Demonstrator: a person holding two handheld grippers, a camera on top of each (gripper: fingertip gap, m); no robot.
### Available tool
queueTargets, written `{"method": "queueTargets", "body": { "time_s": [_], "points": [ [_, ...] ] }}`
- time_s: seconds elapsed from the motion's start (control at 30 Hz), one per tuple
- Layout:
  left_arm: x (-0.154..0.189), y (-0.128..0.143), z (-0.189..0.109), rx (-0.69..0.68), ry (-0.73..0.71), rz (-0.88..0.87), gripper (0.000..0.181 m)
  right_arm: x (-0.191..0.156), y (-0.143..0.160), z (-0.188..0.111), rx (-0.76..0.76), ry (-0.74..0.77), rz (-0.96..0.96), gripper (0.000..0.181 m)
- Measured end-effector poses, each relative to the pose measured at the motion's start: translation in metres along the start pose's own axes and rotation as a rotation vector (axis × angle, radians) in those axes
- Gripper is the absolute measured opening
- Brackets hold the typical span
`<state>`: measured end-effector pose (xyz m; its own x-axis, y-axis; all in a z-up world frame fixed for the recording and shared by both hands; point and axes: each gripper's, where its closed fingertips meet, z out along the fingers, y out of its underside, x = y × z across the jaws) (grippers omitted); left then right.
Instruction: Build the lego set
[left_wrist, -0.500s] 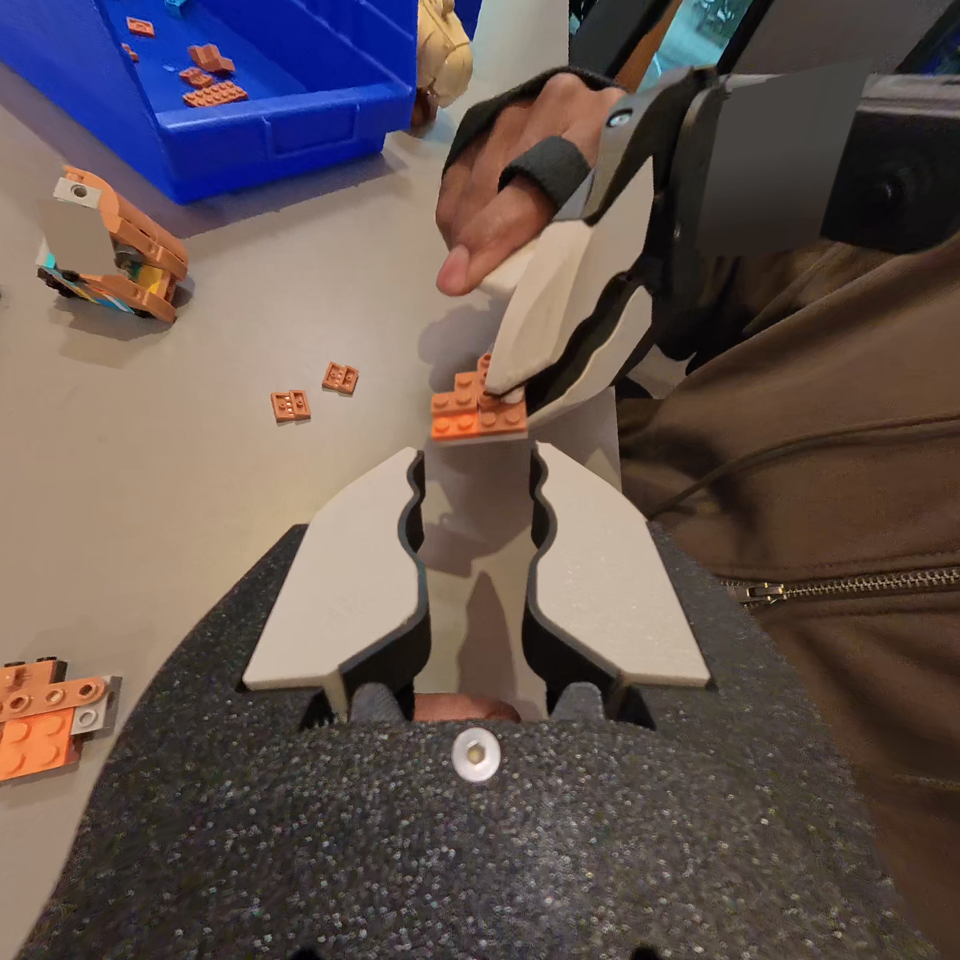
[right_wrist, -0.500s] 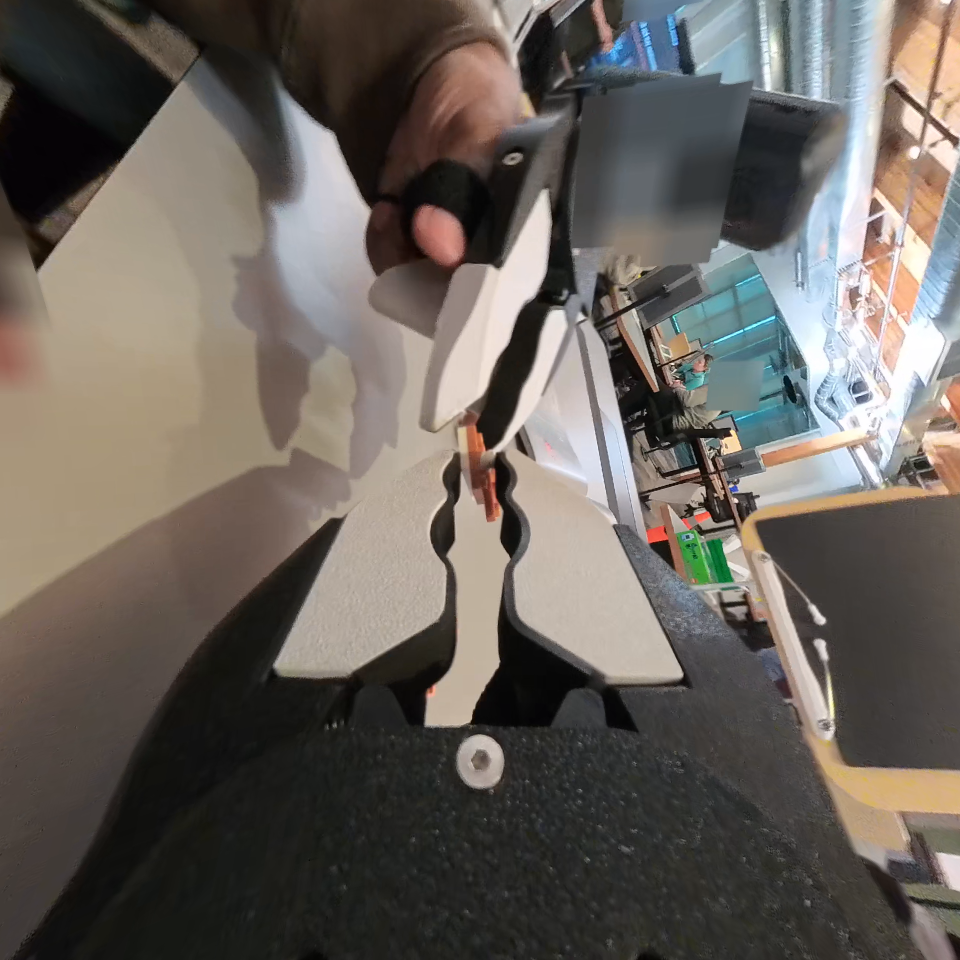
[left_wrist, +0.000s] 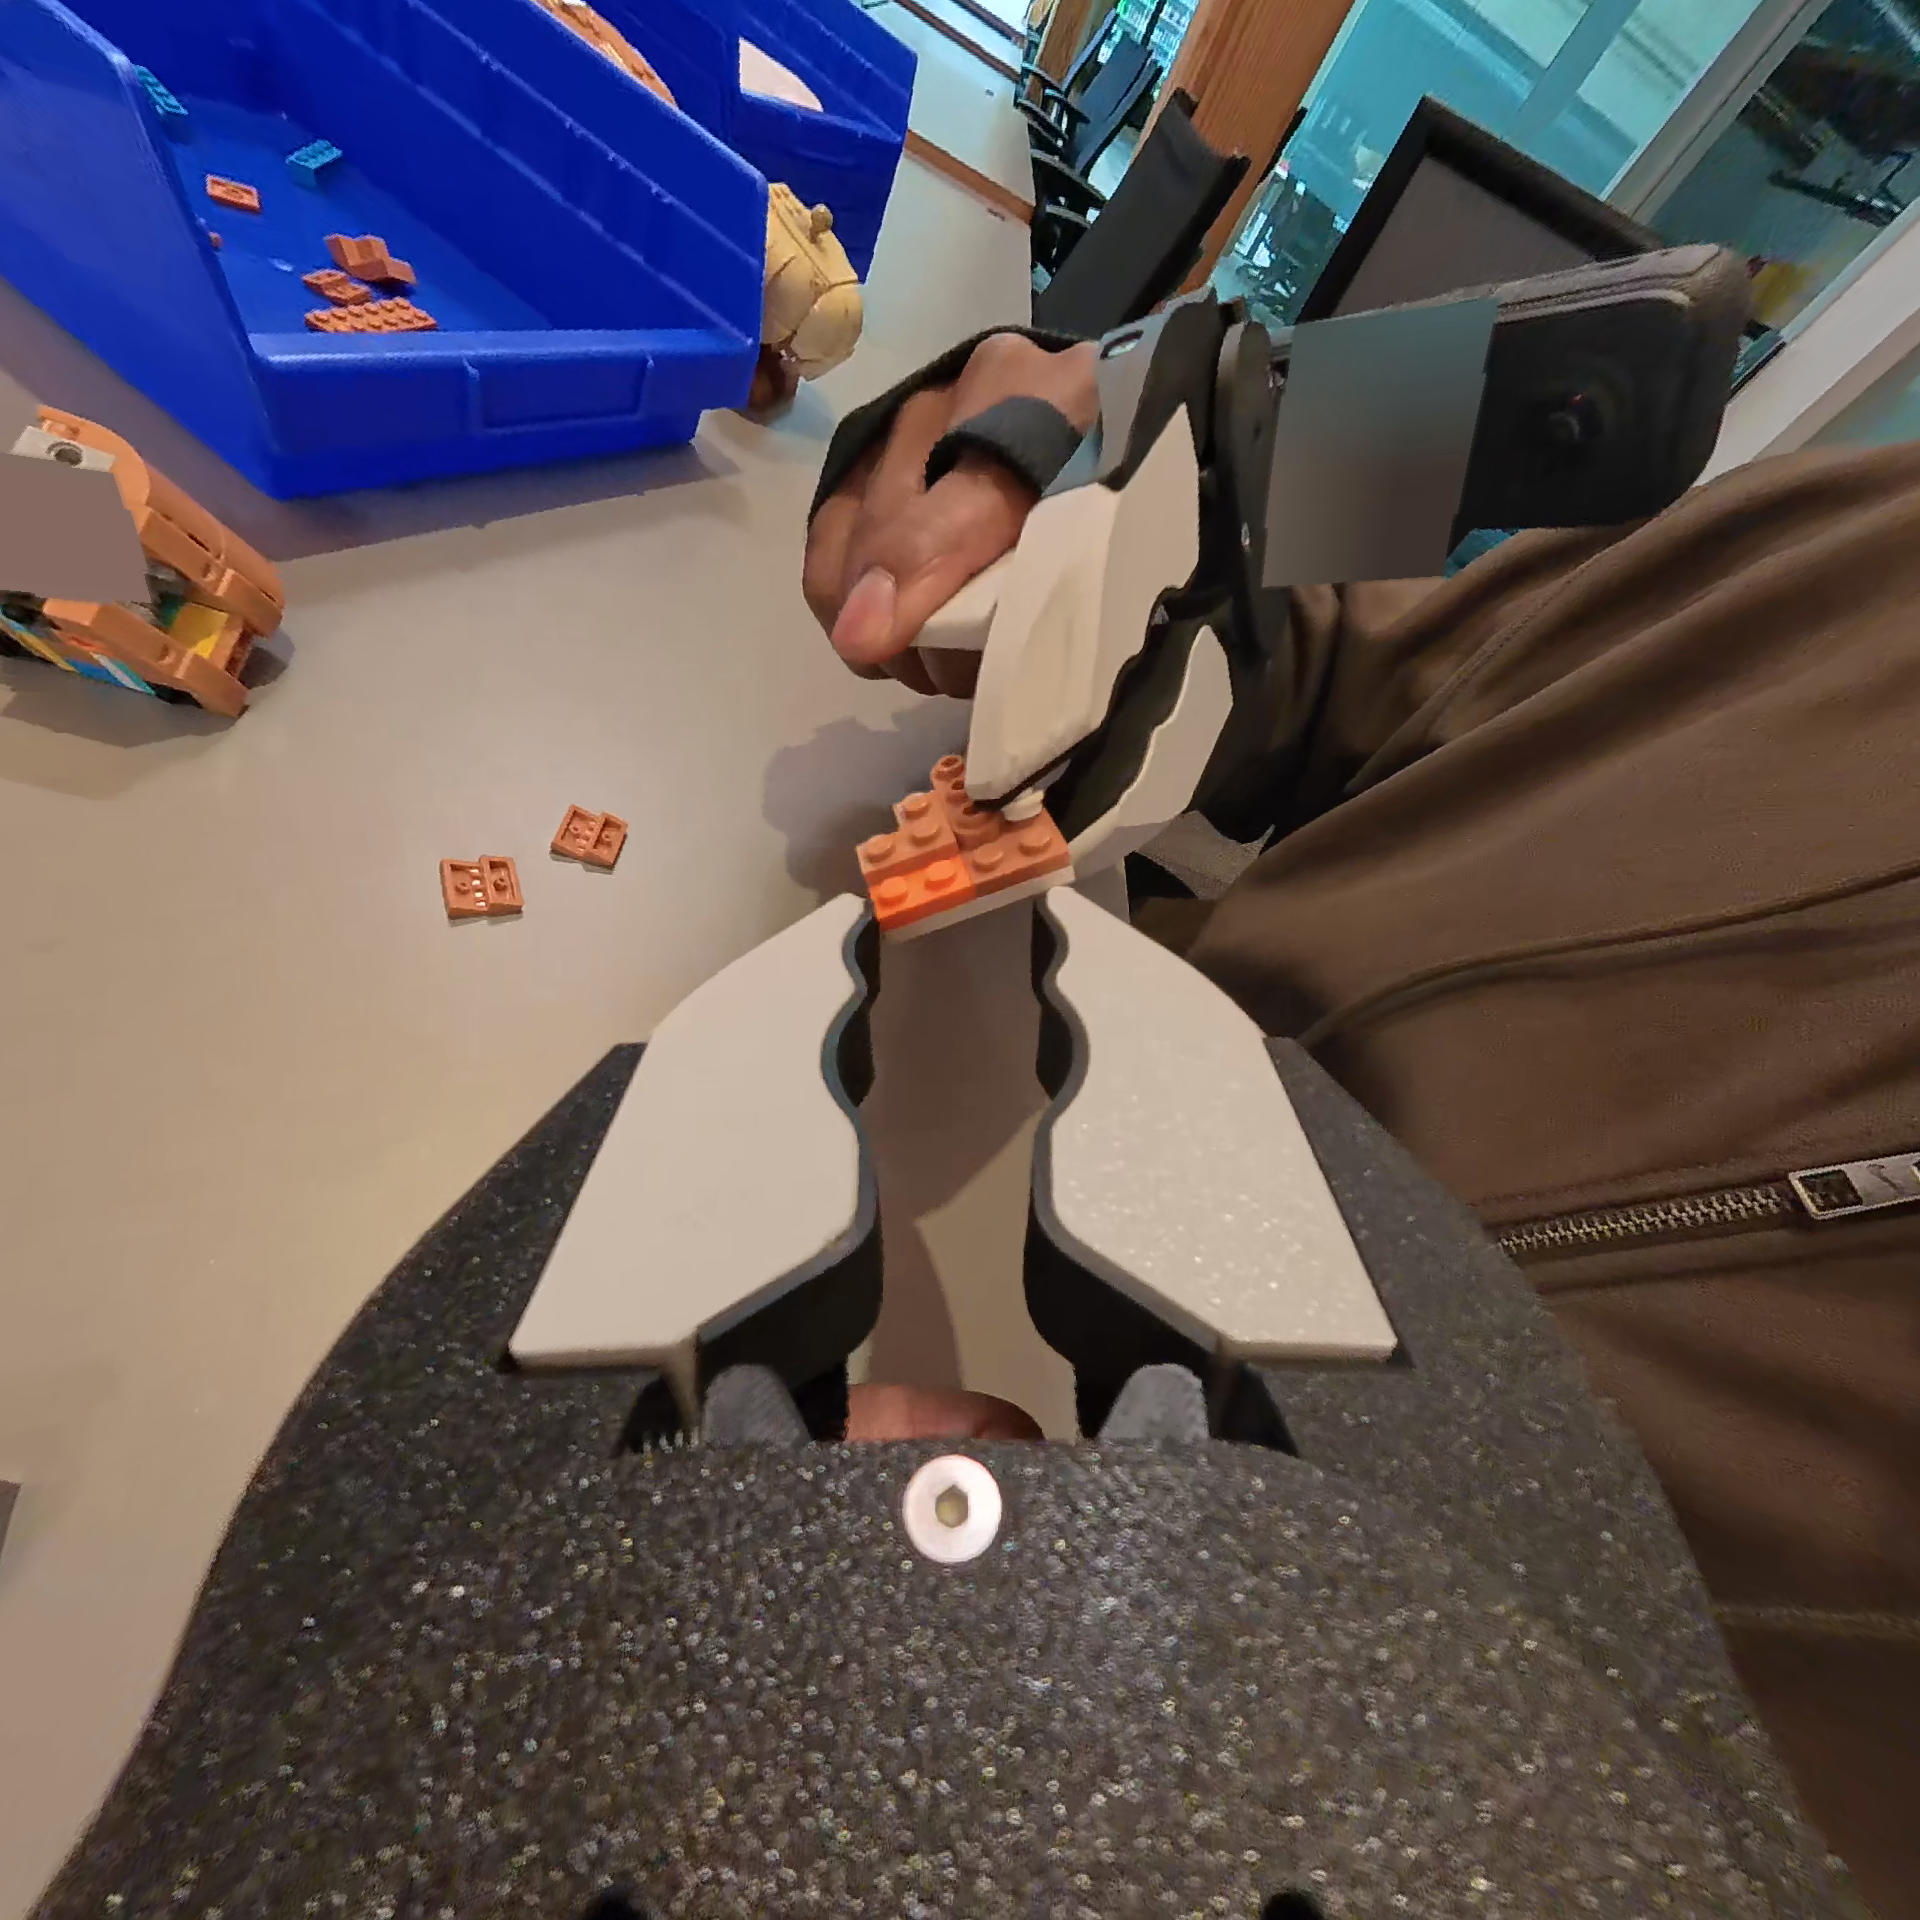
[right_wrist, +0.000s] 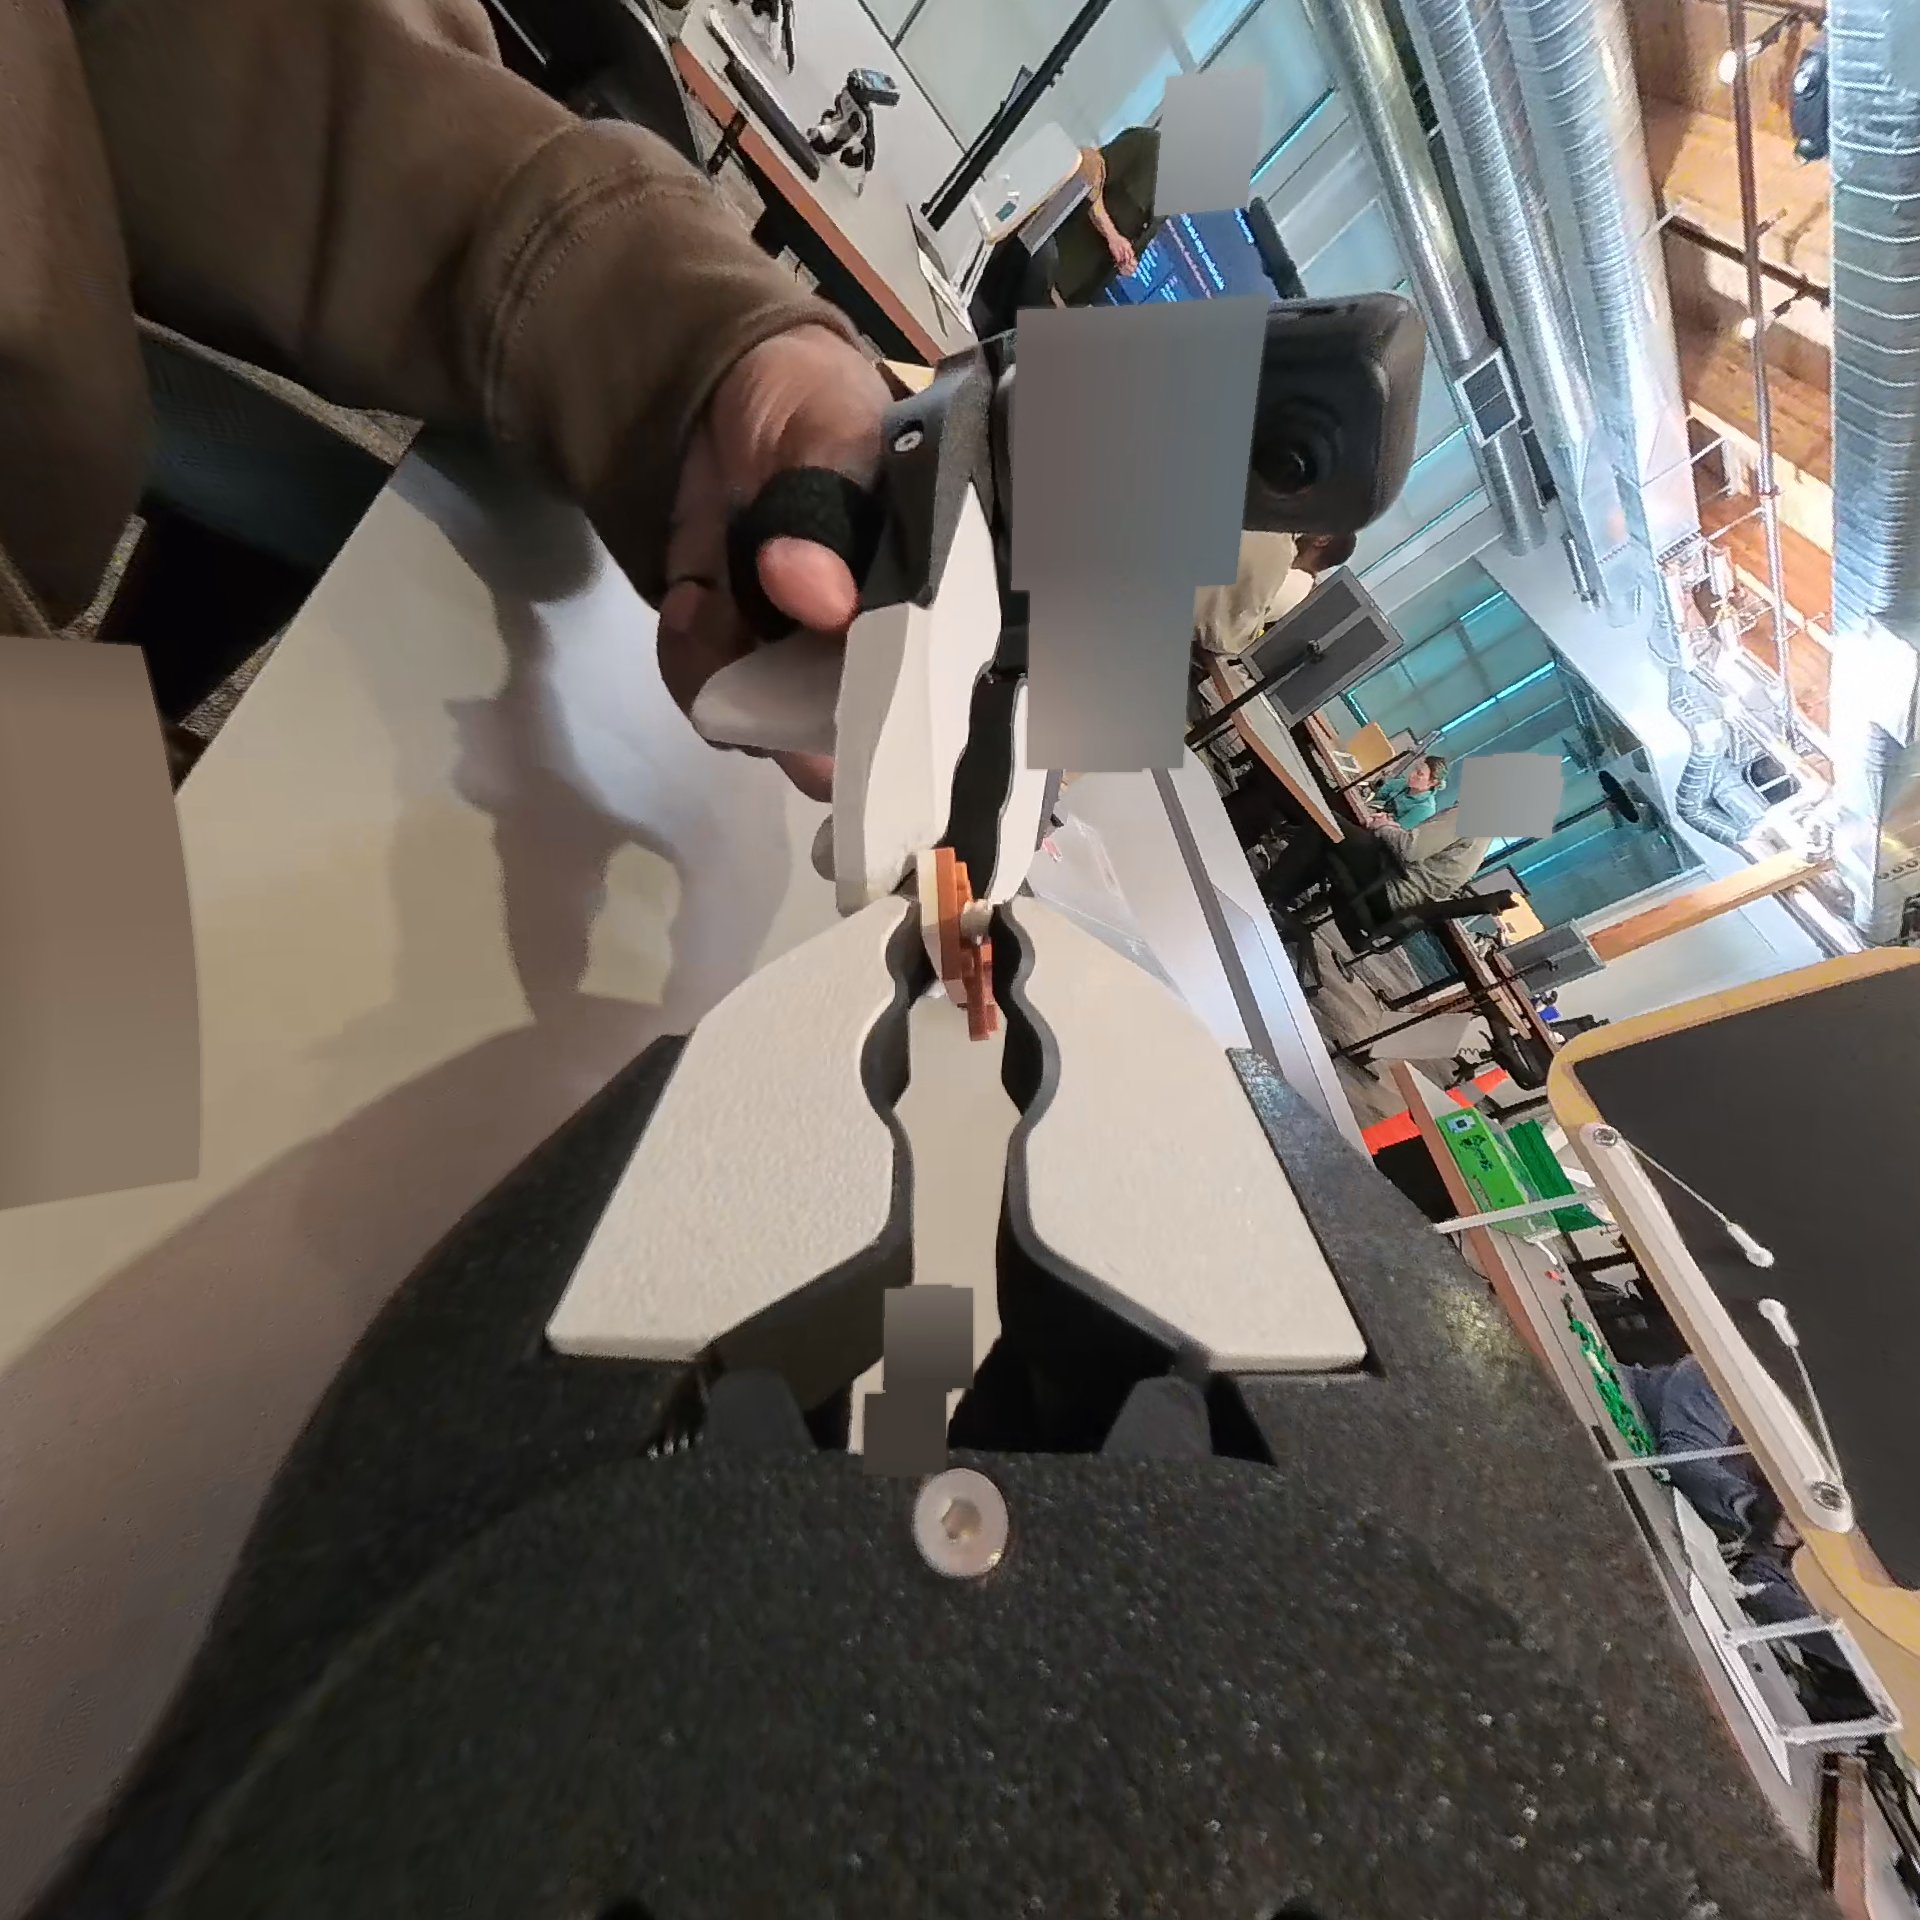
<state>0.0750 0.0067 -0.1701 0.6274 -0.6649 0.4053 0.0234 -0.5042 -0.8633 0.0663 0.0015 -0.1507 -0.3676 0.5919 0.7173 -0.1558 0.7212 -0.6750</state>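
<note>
Left claw (left_wrist: 951, 914): half open, a clear gap between its grey fingers (left_wrist: 727, 1143). Just past the tips, crosswise to the gap, a small orange lego assembly (left_wrist: 961, 857) of stacked plates, studs up. Cannot tell from this angle whether the left pads touch its edges; probably not gripping.

Right claw (right_wrist: 954, 940): narrow, clamped on that same assembly (right_wrist: 961, 966), seen edge-on between the tips in the right wrist view. From the left wrist view, right claw (left_wrist: 1039, 821) reaching in from above, one finger on the studs, the other under the plate, with the right hand (left_wrist: 914, 540) on its handle. Assembly held off the counter (left_wrist: 312, 1039), in front of a brown jacket (left_wrist: 1558, 831).

Farther out on the counter: two loose brown plates (left_wrist: 480, 886) (left_wrist: 589, 834) near each other, well apart from the claws. Beyond, to the left, a partly built orange model (left_wrist: 156, 613). Behind it, a blue bin (left_wrist: 520, 384) with a few orange and blue pieces inside, and a tan figure (left_wrist: 810, 281) just beside the bin's corner.
</note>
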Motion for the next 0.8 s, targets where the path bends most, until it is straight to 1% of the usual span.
{"method": "queueTargets", "body": {
  "time_s": [0.17, 0.57, 0.8],
  "points": [
    [-0.001, 0.002, 0.001, -0.025, 0.007, -0.046, 0.026, -0.001, 0.003, 0.000, -0.003, -0.023, 0.036, 0.013],
    [-0.005, 0.012, 0.006, -0.113, -0.013, -0.062, 0.026, -0.009, 0.011, 0.001, -0.037, -0.084, 0.066, 0.013],
    [-0.007, 0.020, 0.009, -0.159, -0.004, -0.076, 0.026, -0.017, 0.016, 0.001, -0.076, -0.126, 0.026, 0.013]
  ]
}}
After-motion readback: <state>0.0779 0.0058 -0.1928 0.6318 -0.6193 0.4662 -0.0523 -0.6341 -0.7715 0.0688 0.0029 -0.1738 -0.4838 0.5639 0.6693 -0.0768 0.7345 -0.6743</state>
